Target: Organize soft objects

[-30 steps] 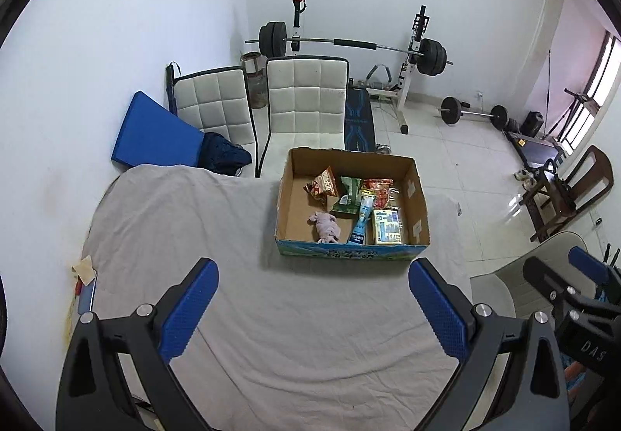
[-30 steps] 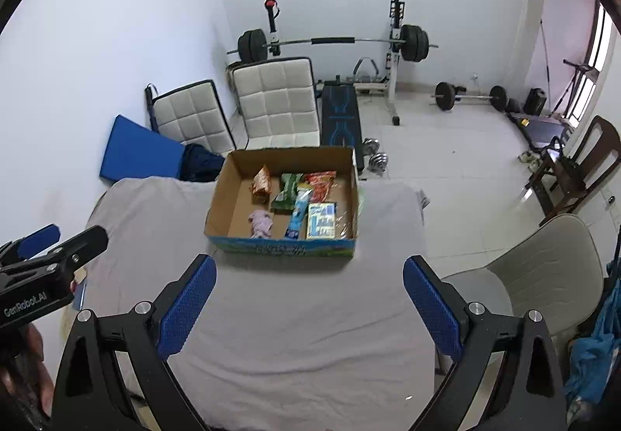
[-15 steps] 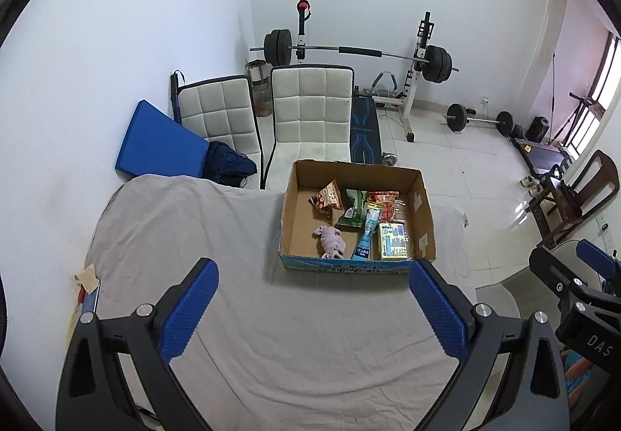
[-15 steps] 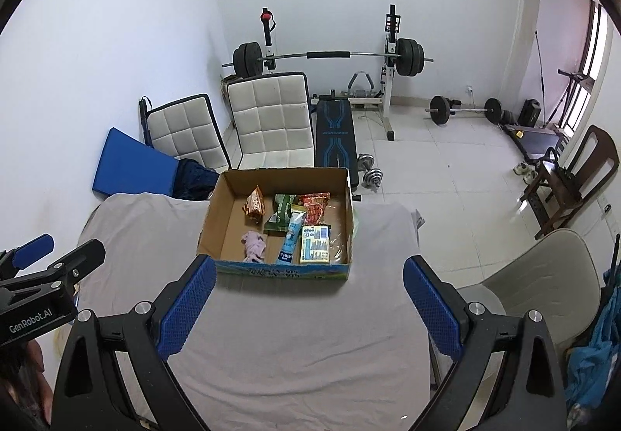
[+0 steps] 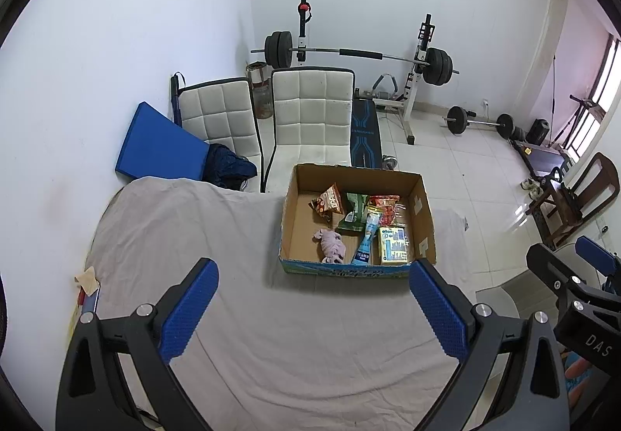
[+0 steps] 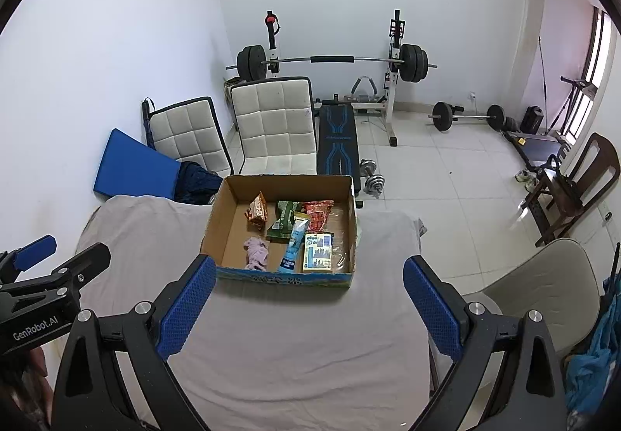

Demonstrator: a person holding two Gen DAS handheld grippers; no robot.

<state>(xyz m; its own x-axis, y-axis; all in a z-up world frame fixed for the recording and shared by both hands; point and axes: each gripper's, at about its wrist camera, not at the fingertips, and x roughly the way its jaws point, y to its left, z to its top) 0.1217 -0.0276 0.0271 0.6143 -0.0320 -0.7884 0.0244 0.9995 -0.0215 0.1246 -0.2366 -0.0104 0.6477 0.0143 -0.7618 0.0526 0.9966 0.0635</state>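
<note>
While both the left claw (image 5: 312, 299) and right claw (image 6: 308, 295) are hanging spread wide and empty above the cloth-covered worktop (image 5: 310, 345), the pink soft toy (image 5: 330, 245) and snack packets (image 5: 351, 212) are lying in the cardboard box (image 5: 421, 215) just ahead, fitting either pickup or completed stowing.

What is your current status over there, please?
Left gripper and right gripper open, empty, above the grey cloth. Soft pink toy and snack packets lie in the cardboard box. Nothing between fingers and box.
</note>
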